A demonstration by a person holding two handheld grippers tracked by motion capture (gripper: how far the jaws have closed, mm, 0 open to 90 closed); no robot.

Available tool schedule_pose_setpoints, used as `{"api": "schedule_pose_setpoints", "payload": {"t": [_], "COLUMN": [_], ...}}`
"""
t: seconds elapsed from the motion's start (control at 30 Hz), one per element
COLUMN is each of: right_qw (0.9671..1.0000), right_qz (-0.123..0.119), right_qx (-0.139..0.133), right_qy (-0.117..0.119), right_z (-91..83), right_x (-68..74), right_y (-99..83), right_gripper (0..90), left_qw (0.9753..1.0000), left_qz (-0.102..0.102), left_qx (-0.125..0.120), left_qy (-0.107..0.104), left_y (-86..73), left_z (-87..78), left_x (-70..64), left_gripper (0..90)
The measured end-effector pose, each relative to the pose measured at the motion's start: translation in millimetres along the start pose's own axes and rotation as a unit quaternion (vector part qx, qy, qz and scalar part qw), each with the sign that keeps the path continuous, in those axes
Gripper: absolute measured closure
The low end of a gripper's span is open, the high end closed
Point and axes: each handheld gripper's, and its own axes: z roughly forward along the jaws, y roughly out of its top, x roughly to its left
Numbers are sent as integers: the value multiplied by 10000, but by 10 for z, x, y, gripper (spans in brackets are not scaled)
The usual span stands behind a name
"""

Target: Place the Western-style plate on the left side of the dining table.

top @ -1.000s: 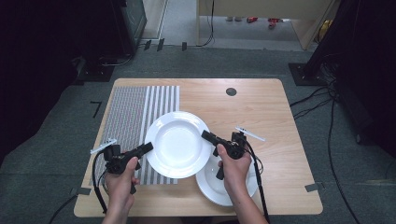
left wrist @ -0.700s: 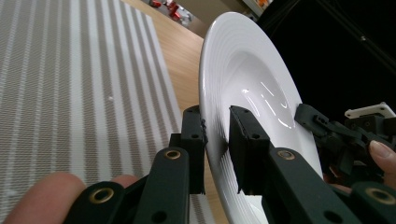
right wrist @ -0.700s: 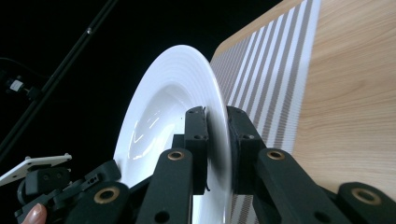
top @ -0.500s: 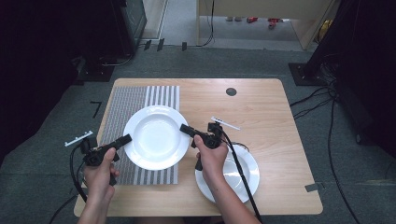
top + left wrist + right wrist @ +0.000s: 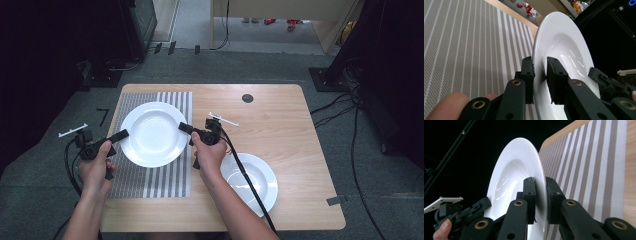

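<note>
High view: on the desk (image 5: pixel 280 107), a striped mat (image 5: pixel 150 182) covers the left side. Both the left tongs (image 5: pixel 121 134) and right tongs (image 5: pixel 184 127) are clamped on opposite rims of a white plate (image 5: pixel 152 132) over the mat; a second plate (image 5: pixel 252 180) lies near the front edge.

Right gripper (image 5: pixel 540 200) apparently clamped on white plate (image 5: pixel 514 172) rim

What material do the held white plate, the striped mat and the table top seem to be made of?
The held plate looks like glazed ceramic or porcelain: glossy white with sharp light reflections and fine concentric rings on its rim, though hard plastic cannot be excluded. The striped mat seems to be woven fabric or vinyl mesh, as a fine weave texture shows. The table top looks like light wood or wood-grain laminate, with a matte finish.
</note>
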Motion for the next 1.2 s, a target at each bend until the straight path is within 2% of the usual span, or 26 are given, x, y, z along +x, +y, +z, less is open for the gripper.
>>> {"api": "schedule_pose_setpoints", "payload": {"t": [0.33, 0.5, 0.67, 0.8, 1.0, 1.2], "right_qw": [9997, 9991, 9977, 9962, 9945, 9930], "right_qz": [203, 357, 517, 641, 693, 756], "right_qx": [40, 87, 209, 270, 368, 448], "right_qy": [-96, -189, -395, -525, -695, -788], "right_z": [350, 500, 633, 743, 865, 920], "right_x": [-108, -250, -379, -450, -501, -582], "right_y": [70, 91, 57, 23, -18, -56], "right_gripper": [817, 812, 804, 802, 801, 797], "left_qw": [9998, 9994, 9985, 9975, 9961, 9947], "left_qz": [-152, -232, -286, -372, -435, -412], "left_qx": [20, 126, 263, 317, 429, 540], "left_qy": [120, 220, 378, 507, 631, 774], "left_y": [196, 248, 285, 298, 283, 250], "left_z": [171, 331, 472, 551, 617, 684], "left_x": [234, 353, 484, 594, 733, 780], "left_gripper": [783, 786, 785, 781, 772, 765]}}
